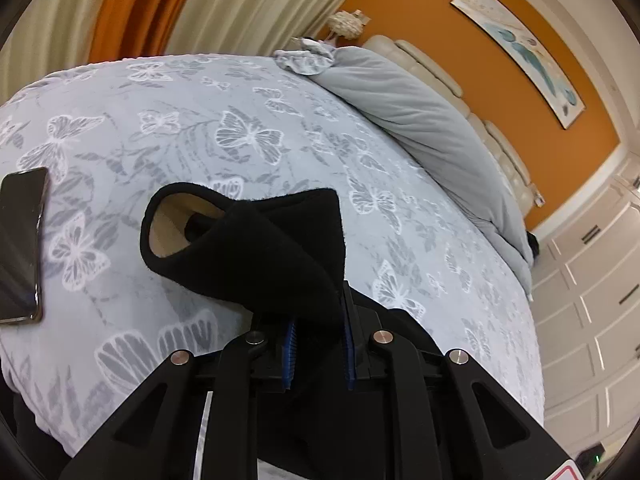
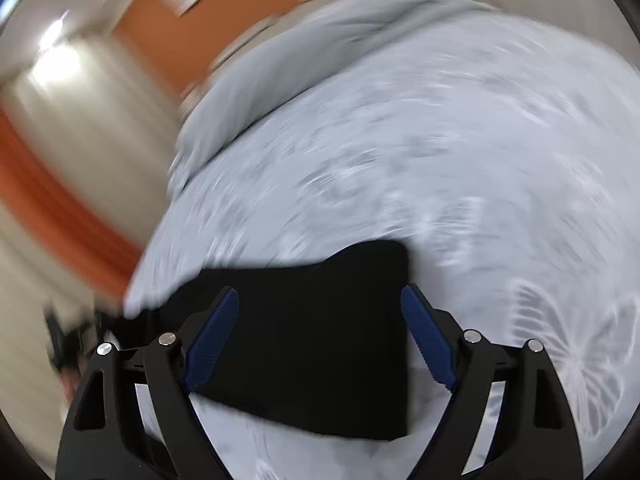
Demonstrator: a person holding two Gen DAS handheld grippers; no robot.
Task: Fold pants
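Note:
The black pants (image 1: 256, 252) lie on a bed covered by a pale blanket (image 1: 240, 128) with grey butterflies. In the left wrist view my left gripper (image 1: 318, 312) is shut on a raised fold of the black cloth, whose open end shows a tan lining (image 1: 176, 224). In the blurred right wrist view the pants (image 2: 304, 344) lie flat on the blanket (image 2: 440, 160) under my right gripper (image 2: 320, 312). Its blue pads (image 2: 428, 340) stand wide apart, and none of the cloth is pinched between them.
A black phone (image 1: 20, 244) lies on the blanket at the left. A grey duvet (image 1: 420, 120) is bunched along the cream headboard (image 1: 432, 68) at the bed's far side. Behind are an orange wall with a picture (image 1: 524, 52), curtains (image 1: 240, 4) and white cabinet doors (image 1: 592, 320).

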